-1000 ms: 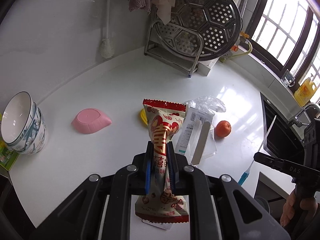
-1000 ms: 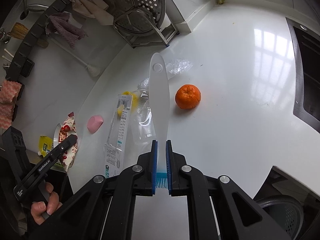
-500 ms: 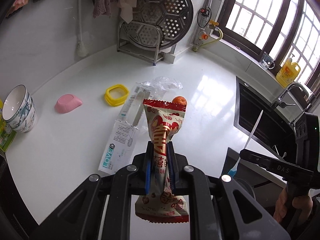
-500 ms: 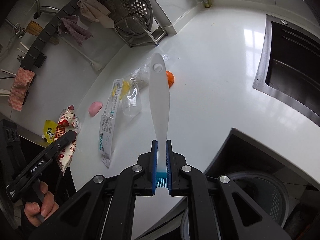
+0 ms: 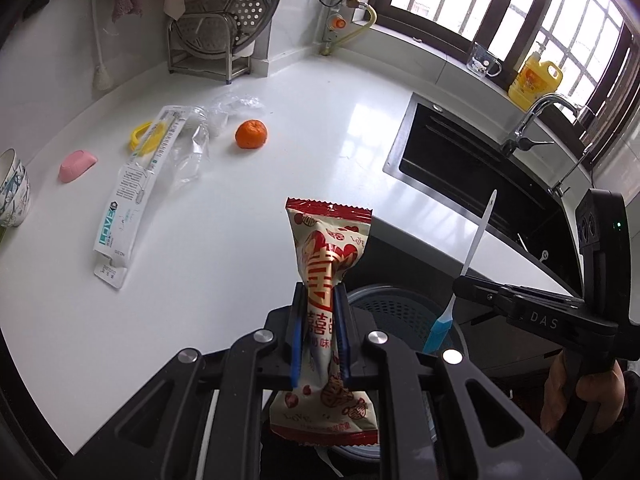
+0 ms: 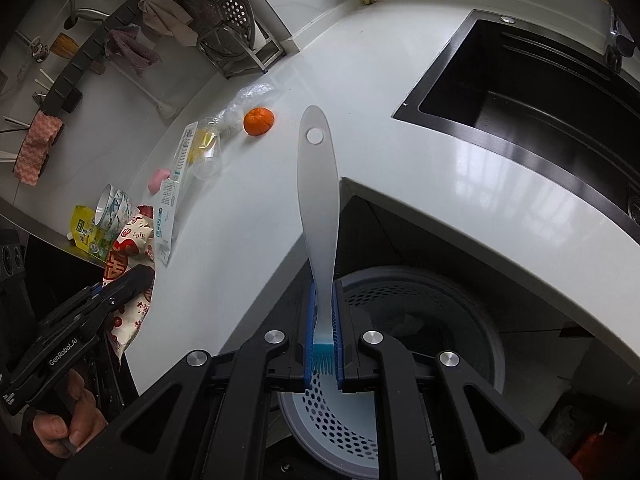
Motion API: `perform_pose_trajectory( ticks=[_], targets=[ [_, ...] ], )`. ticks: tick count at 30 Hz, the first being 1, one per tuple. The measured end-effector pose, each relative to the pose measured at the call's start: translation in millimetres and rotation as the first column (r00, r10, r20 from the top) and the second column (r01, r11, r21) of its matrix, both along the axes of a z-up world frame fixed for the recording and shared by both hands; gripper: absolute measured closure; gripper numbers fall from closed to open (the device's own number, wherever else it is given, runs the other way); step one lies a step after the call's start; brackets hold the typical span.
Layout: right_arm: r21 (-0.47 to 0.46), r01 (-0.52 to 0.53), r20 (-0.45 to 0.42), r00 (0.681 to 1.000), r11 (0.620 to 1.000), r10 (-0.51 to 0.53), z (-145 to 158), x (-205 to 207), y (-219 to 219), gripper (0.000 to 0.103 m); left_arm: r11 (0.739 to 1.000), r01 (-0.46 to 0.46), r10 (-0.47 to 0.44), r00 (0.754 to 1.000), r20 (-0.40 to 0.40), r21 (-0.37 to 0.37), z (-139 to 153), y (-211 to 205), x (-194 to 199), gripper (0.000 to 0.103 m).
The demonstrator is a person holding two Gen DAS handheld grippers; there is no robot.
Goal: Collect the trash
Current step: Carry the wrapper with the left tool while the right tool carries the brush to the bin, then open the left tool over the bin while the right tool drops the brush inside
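My left gripper (image 5: 320, 334) is shut on a red and cream snack wrapper (image 5: 326, 256), held upright beyond the counter edge above a grey perforated bin (image 5: 394, 312). My right gripper (image 6: 323, 334) is shut on the blue bristle end of a clear-handled brush (image 6: 318, 196), over the same bin (image 6: 424, 312). The brush (image 5: 474, 254) and right gripper also show in the left wrist view, and the wrapper (image 6: 128, 248) in the right wrist view. A toothpaste box (image 5: 136, 176), a clear plastic cup (image 5: 192, 148) and a crumpled clear bag (image 5: 236, 106) lie on the white counter (image 5: 224, 220).
An orange (image 5: 251, 134), a yellow ring (image 5: 138, 136), a pink dish (image 5: 76, 164) and stacked bowls (image 5: 12, 188) sit on the counter. A black sink (image 5: 472, 160) is to the right. A steamer rack (image 5: 224, 12) stands at the back wall.
Both grippers have pulled back from the counter with their loads and now hang beyond its edge over the bin. Both remain shut.
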State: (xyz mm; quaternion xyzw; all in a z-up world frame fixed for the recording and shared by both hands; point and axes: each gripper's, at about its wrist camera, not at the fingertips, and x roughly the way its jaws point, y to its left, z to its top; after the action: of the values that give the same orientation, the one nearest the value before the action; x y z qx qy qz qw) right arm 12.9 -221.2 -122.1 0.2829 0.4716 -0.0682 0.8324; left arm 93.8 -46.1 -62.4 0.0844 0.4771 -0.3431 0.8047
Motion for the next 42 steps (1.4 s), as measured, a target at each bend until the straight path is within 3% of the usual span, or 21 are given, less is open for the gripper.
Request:
perform_pose_trajectory(
  ticks=[10, 15, 24, 25, 26, 27, 28, 31, 35, 42],
  targets=[
    [-0.035, -0.091, -0.138, 0.987, 0.995, 0.086, -59, -37, -10, 0.095, 0.995, 0.042, -0.034, 0.996, -0.088, 0.087, -72, -36, -60, 0.089],
    [-0.008, -0.135, -0.187, 0.974, 0.991, 0.131, -86, -48, -11, 0.095, 0.991, 0.039, -0.022, 0.991, -0.129, 0.128, -104, -47, -75, 0.089],
    [0.004, -0.218, -0.241, 0.947, 0.976, 0.213, -111, -51, -7, 0.095, 0.989, -0.038, 0.062, 0.983, -0.172, 0.142, -132, -46, -81, 0.088],
    [0.003, -0.223, -0.241, 0.946, 0.975, 0.217, -111, -52, -8, 0.093, 0.988, -0.048, 0.073, 0.982, -0.173, 0.144, -132, -45, -82, 0.087],
    [0.004, -0.229, -0.241, 0.944, 0.973, 0.223, -111, -48, -8, 0.084, 0.988, -0.061, 0.085, 0.981, -0.171, 0.146, -132, -44, -83, 0.086],
    [0.002, -0.231, -0.238, 0.945, 0.973, 0.225, -110, -49, -9, 0.076, 0.987, -0.071, 0.096, 0.98, -0.172, 0.146, -132, -42, -84, 0.08],
    [-0.007, -0.23, -0.229, 0.948, 0.973, 0.222, -108, -49, -9, 0.062, 0.985, -0.083, 0.108, 0.98, -0.17, 0.149, -131, -41, -84, 0.07],
    [-0.015, -0.239, -0.211, 0.95, 0.971, 0.231, -103, -52, -14, 0.056, 0.979, -0.131, 0.154, 0.978, -0.144, 0.156, -125, -35, -86, 0.045],
    [-0.069, -0.246, -0.208, 0.951, 0.967, 0.227, -93, -58, -18, 0.044, 0.968, -0.191, 0.212, 0.97, -0.118, 0.166, -111, -24, -85, 0.04],
    [-0.11, -0.248, -0.147, 0.962, 0.963, 0.231, -65, -68, -24, 0.035, 0.947, -0.276, 0.292, 0.953, -0.082, 0.168, -85, -4, -87, 0.037]
  ],
)
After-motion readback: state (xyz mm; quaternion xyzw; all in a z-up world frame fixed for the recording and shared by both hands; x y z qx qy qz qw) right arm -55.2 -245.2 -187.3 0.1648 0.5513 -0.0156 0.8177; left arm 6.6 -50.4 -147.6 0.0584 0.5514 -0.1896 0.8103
